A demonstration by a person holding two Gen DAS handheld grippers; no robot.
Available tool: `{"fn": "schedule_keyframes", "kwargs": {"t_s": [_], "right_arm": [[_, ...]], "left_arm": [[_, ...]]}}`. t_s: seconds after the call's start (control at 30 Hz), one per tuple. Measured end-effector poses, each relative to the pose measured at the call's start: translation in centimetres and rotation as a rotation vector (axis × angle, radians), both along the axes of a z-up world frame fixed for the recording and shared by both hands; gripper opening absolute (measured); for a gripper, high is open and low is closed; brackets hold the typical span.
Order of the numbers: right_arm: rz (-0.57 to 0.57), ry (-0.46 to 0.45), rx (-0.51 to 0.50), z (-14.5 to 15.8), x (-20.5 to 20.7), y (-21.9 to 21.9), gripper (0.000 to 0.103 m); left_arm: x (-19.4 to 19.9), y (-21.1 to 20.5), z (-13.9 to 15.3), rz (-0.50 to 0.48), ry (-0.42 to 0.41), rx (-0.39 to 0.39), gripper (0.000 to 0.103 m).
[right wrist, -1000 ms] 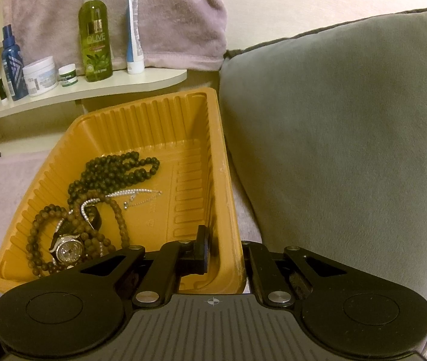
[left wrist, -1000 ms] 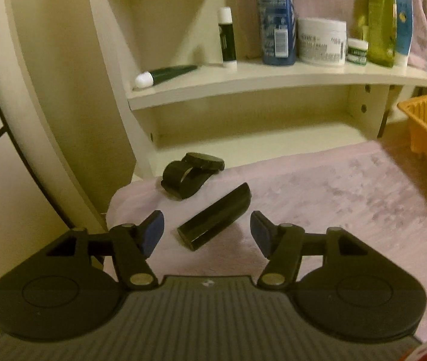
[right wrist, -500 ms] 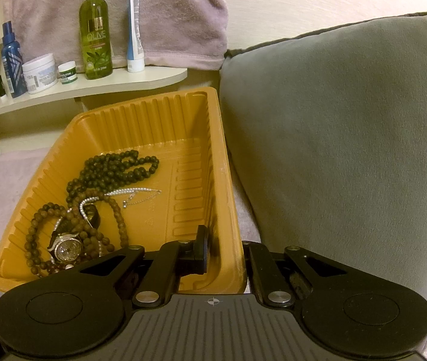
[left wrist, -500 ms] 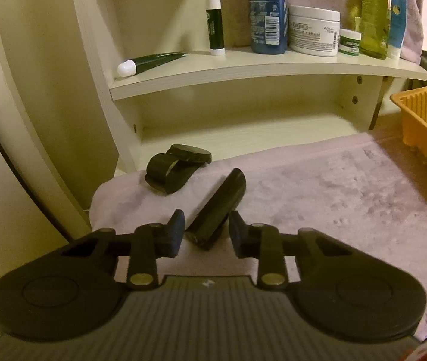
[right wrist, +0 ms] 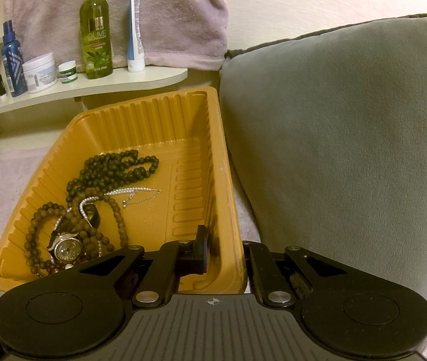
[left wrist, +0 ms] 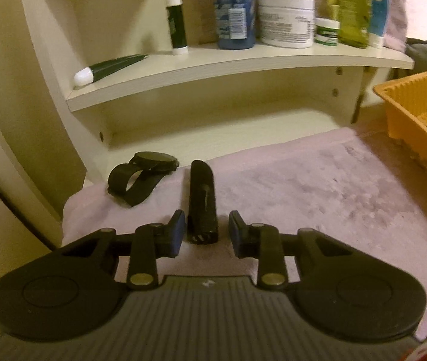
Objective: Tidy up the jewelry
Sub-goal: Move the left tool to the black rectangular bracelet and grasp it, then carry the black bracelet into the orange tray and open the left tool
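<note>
While the left gripper [left wrist: 204, 235] stands spread, its pads flank the near end of a matte black case [left wrist: 202, 201] without visibly touching; the case lies on the plush towel [left wrist: 319, 198], long axis pointing away toward the shelf [left wrist: 213, 69]. Right gripper [right wrist: 225, 254] pinches the ribbed orange tray [right wrist: 153, 114] wall.

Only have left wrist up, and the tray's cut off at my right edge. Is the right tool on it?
Observer: Yes. The right tool is clamped on the tray's right wall, one finger inside and one outside.
Operator: What's in the tray?
Observer: Dark beads, brown beads, a silver chain and a watch, mostly toward its left side.
Operator: Anything right of it?
Observer: A grey cushion, close beside that wall.
</note>
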State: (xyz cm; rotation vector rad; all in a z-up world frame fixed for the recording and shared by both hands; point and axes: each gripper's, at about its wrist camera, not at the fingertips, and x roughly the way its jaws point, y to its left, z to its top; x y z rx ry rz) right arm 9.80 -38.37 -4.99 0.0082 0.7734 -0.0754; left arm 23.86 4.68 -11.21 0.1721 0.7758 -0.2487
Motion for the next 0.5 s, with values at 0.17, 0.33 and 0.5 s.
{"fn": "schedule_keyframes", "kwargs": {"t_s": [0.17,0.33,0.5], "right_arm": [[0.000,0.000,0.000,0.0,0.0,0.0,0.008],[0.000,0.000,0.002,0.0,0.0,0.0,0.008],[-0.001,-0.001,0.003,0.0,0.1,0.0,0.008]], "left_arm": [[0.4,-0.4,-0.2,0.051,0.002,-0.002,0.020],[-0.3,-0.9,0.4,0.067,0.008,-0.012,0.019],[-1.9,-1.8,1.6,0.066,0.001,-0.046,0.019]]}}
